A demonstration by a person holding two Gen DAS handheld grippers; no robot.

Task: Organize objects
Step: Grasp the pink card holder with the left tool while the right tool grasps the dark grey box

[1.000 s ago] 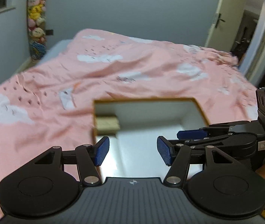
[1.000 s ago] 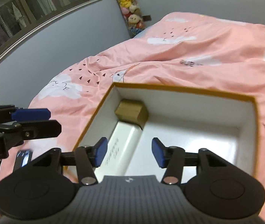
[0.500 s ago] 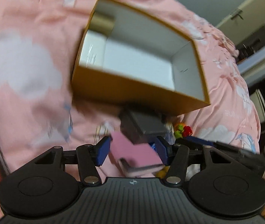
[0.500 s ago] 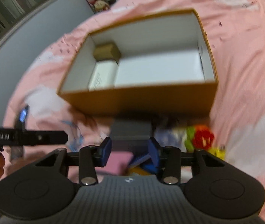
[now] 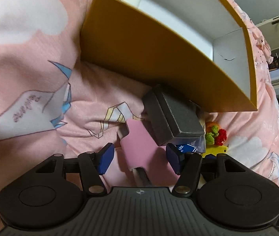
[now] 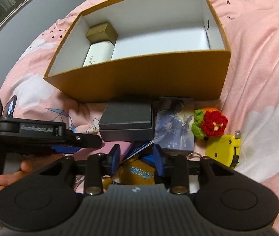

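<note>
Down on the pink bedspread (image 6: 257, 63), the open mustard box (image 6: 139, 78) sits behind a dark case (image 6: 126, 121), while the left gripper (image 5: 137, 158), spread wide, straddles a pink item (image 5: 139, 145), and the right gripper (image 6: 136, 160), just narrowing, brackets a yellow plush (image 6: 137, 174) without clearly pinching it.

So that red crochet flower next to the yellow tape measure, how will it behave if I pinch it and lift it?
The crochet flower looks like soft yarn, so it will probably squash between the pads rather than slip. It is small and likely very light. Its green leaves may flop when lifted. Lying beside the tape measure on the soft bedspread, it seems unlikely to roll.
</note>
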